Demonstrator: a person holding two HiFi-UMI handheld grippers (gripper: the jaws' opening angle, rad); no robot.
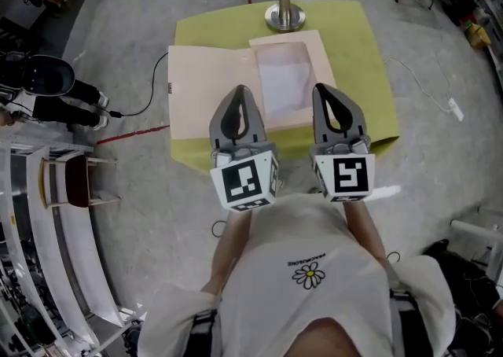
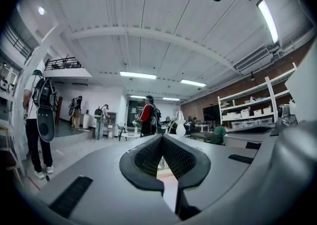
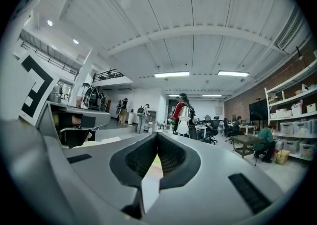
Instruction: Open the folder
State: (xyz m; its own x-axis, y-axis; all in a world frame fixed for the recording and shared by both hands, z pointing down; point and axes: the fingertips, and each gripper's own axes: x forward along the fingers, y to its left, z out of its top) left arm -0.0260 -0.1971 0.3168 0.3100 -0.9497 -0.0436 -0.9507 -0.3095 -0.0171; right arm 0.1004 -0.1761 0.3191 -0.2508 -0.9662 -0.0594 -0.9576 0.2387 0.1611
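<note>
The pale beige folder (image 1: 206,88) lies spread flat on the yellow-green table (image 1: 369,72). Its cover is laid out to the left, and a white sheet (image 1: 283,80) shows in the right half. In the head view both grippers are held level over the table's near edge, side by side. The left gripper (image 1: 240,93) is shut, its tip over the folder's middle. The right gripper (image 1: 324,90) is shut at the folder's right edge. Neither holds anything. In the gripper views the left gripper (image 2: 162,138) and the right gripper (image 3: 157,136) have their tips meeting, with only a strip of table showing behind them.
A silver desk lamp (image 1: 284,3) stands at the table's far edge, right behind the folder. A dark cable (image 1: 141,104) and a small chair (image 1: 75,178) are on the floor to the left. People (image 2: 147,118) stand far off in the hall.
</note>
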